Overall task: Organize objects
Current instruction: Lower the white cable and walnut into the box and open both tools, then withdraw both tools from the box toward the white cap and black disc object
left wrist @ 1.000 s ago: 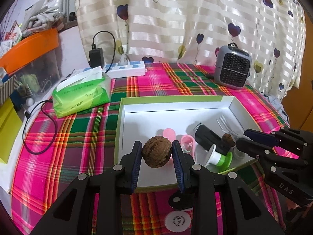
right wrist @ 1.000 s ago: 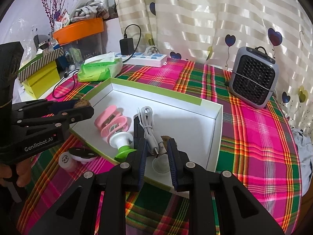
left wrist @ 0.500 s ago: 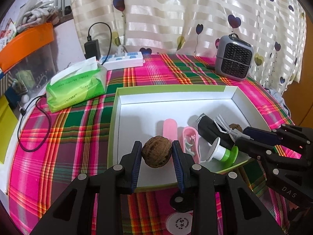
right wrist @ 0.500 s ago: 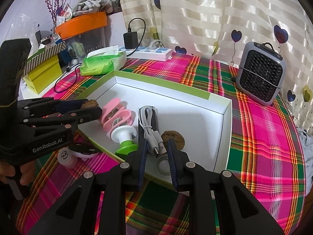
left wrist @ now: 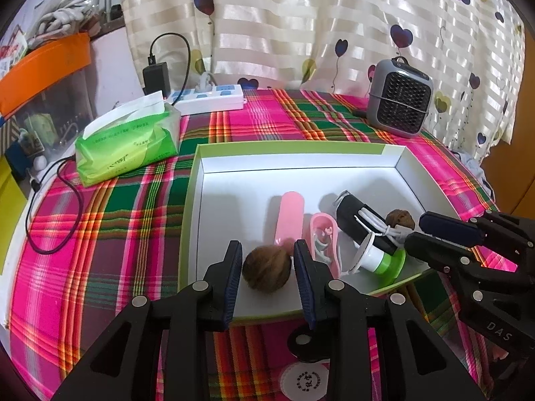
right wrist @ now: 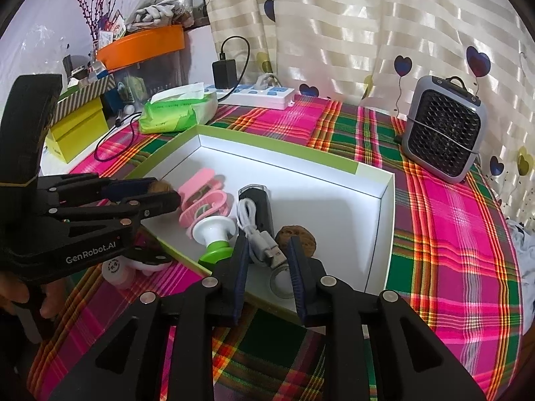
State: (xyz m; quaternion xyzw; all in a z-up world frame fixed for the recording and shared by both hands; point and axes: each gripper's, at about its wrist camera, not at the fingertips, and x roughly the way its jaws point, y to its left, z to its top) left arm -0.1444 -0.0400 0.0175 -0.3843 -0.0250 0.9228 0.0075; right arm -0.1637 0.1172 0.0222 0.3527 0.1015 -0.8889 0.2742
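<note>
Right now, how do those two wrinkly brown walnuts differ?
The walnut between the left gripper's pads is held above the white green-rimmed box; the other walnut lies on the box floor by the white cable, beside the opening right gripper. Both look alike: round, brown, wrinkled.

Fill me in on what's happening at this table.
A person with a gripper in each hand is sorting small things into a white box. The left gripper holds a walnut between its fingers, just over the box's near edge. The right gripper is opening around the plug end of a white cable. A second walnut, pink clips and a black device already lie inside.
</note>
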